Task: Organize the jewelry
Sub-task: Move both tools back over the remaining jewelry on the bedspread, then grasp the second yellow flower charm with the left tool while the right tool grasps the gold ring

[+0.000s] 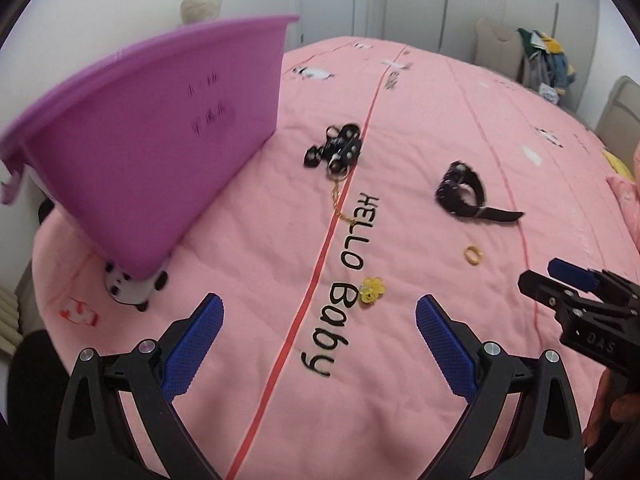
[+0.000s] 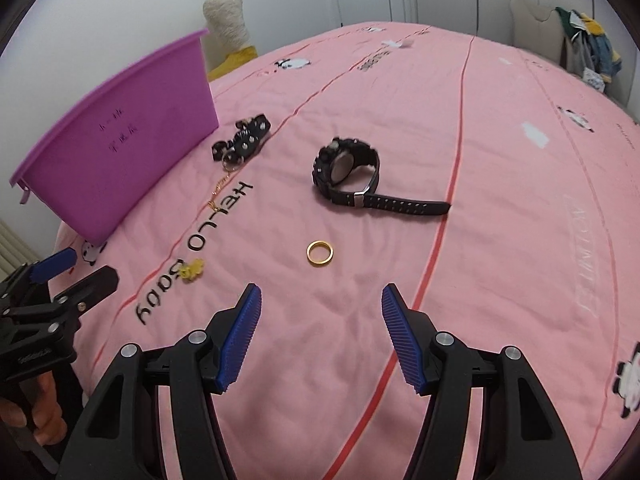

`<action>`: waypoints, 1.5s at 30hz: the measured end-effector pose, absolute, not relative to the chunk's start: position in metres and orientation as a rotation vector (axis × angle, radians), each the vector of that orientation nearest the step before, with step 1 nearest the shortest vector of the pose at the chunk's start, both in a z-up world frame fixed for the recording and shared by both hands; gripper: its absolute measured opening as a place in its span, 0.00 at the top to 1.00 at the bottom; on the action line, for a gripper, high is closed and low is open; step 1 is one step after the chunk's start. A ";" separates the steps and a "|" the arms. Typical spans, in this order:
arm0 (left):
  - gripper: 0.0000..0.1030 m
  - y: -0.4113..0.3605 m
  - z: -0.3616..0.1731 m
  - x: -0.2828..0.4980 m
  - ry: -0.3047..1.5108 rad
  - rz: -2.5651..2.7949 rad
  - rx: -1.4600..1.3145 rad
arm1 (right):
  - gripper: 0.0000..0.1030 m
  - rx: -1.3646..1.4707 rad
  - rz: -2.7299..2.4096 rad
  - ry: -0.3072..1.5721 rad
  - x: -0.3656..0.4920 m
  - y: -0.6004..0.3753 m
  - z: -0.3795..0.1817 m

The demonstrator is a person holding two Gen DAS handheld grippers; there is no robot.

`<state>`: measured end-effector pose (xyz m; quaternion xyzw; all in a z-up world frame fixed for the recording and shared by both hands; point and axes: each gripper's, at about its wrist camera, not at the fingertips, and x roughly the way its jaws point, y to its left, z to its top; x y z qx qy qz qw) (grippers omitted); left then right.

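Far left: purple plastic bin (image 2: 116,148). My left gripper (image 1: 318,344) gapes wide, empty, near the small yellow flower charm (image 1: 372,290). Right gripper (image 2: 320,336) likewise spread, empty; thin gold ring (image 2: 319,253) just beyond. Plan: straddle the ring, press into the pink quilt (image 2: 500,240), close slowly.

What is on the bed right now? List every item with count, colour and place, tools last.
bin: one, purple, on the bed's left side
studded strap: one, black with a gold chain, beside the bin
watch: one, black, mid-bed, strap trailing right
ring: one, gold, in front of the watch
flower charm: one, yellow, by the "Baby" lettering
bedspread: one, pink, under everything
left tool: black with blue pads, open
right tool: black with blue pads, open, facing the ring
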<state>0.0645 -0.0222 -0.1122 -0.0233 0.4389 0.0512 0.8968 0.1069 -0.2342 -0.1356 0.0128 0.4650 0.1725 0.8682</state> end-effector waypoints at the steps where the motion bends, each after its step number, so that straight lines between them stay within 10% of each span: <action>1: 0.08 -0.024 -0.117 0.069 0.918 0.113 -0.044 | 0.42 0.026 0.363 0.978 0.110 -0.234 -0.139; 32: 0.08 -0.049 -0.181 0.118 0.999 0.171 0.009 | 0.42 -0.157 0.409 0.976 0.165 -0.208 -0.193; 38: 0.09 -0.054 -0.185 0.127 1.003 0.176 0.010 | 0.59 -0.162 0.430 0.961 0.161 -0.206 -0.192; 45: 0.38 -0.066 -0.182 0.124 0.986 0.113 0.031 | 0.79 -0.185 0.431 0.949 0.157 -0.201 -0.190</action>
